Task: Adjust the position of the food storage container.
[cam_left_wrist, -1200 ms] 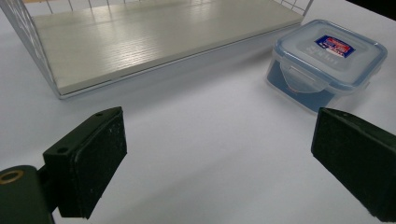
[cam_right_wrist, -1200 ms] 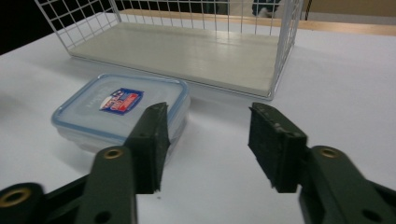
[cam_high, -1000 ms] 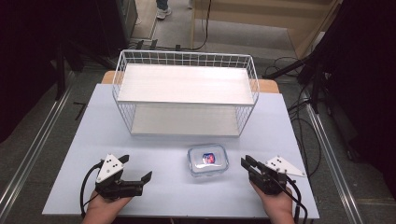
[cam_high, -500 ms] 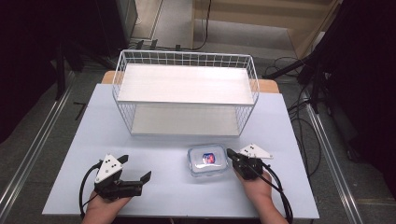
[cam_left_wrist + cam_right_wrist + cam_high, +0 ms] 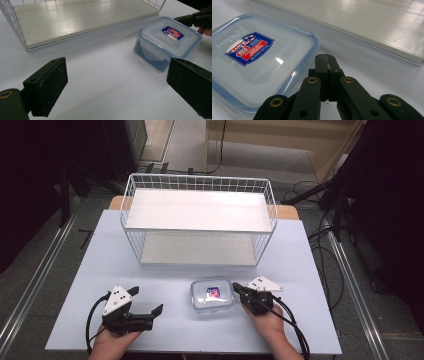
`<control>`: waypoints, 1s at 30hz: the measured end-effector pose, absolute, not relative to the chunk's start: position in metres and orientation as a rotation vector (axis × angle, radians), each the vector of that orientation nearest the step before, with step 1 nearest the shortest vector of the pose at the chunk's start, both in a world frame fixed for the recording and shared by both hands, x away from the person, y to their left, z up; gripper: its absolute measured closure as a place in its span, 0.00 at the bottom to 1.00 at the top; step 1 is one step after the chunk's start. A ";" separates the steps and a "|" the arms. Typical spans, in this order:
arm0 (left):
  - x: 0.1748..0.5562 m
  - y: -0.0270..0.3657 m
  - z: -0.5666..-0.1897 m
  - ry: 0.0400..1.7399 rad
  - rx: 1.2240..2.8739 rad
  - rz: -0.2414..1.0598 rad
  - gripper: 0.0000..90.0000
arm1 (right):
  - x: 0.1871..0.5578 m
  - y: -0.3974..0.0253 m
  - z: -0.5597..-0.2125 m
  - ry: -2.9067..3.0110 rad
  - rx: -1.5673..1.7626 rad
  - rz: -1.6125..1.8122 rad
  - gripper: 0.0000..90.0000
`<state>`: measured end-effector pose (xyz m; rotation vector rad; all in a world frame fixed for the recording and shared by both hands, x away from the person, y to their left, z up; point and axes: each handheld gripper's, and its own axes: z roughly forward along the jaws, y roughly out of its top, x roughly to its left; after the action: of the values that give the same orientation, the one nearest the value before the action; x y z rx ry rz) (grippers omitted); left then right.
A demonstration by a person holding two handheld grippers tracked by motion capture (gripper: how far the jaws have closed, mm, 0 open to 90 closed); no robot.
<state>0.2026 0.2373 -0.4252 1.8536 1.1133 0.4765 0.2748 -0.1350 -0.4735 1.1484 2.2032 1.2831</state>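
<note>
A clear plastic food box (image 5: 212,296) with a blue-rimmed lid and a red and blue label lies on the pale table, in front of the wire rack. My right gripper (image 5: 236,288) is shut with nothing in it, its tips at the box's right edge; in the right gripper view the closed tips (image 5: 325,57) sit beside the lid's rim (image 5: 312,51). My left gripper (image 5: 147,301) stands open at the front left, well clear of the box (image 5: 167,41), jaws wide apart.
A white wire rack (image 5: 198,222) with two pale shelves stands across the back half of the table. Its lower shelf (image 5: 80,17) lies just beyond the box. Cables trail from both grippers toward the front edge.
My right gripper moved left from the front right corner up to the box's right edge. The left gripper stayed put.
</note>
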 end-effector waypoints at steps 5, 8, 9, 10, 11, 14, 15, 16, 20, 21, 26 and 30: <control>0.203 0.237 -0.425 1.123 1.846 0.452 0.04 | 0.265 -0.121 -0.474 2.251 1.099 1.308 1.00; 0.203 0.237 -0.423 1.121 1.825 0.415 0.05 | 0.256 -0.103 -0.474 2.310 1.047 1.334 1.00; 0.203 0.237 -0.423 1.122 1.826 0.413 0.06 | 0.254 -0.099 -0.474 2.322 1.032 1.340 1.00; 0.203 0.238 -0.422 1.124 1.824 0.413 0.07 | 0.252 -0.097 -0.474 2.327 1.026 1.339 1.00; 0.203 0.238 -0.422 1.124 1.824 0.413 0.08 | 0.252 -0.097 -0.474 2.327 1.026 1.339 1.00; 0.204 0.241 -0.424 1.129 1.781 0.407 0.21 | 0.248 -0.099 -0.470 2.323 1.020 1.330 1.00; 0.204 0.241 -0.424 1.129 1.781 0.407 0.32 | 0.248 -0.099 -0.470 2.323 1.020 1.330 1.00; 0.209 0.240 -0.428 1.136 1.772 0.407 0.50 | 0.245 -0.106 -0.465 2.306 1.024 1.337 1.00; 0.225 0.226 -0.441 1.208 1.873 0.430 0.89 | 0.239 -0.114 -0.463 2.295 1.041 1.330 1.00; 0.229 0.224 -0.445 1.225 1.893 0.429 0.94 | 0.237 -0.116 -0.463 2.302 1.043 1.323 1.00; 0.239 0.211 -0.455 1.242 1.945 0.417 1.00 | 0.224 -0.131 -0.459 2.288 1.068 1.300 1.00; 0.239 0.204 -0.458 1.220 1.972 0.389 1.00 | 0.219 -0.142 -0.455 2.262 1.094 1.306 1.00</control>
<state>0.2393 0.2038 -0.4584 1.9715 1.2200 0.3894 0.2189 -0.1418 -0.4553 1.0941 2.2623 1.3057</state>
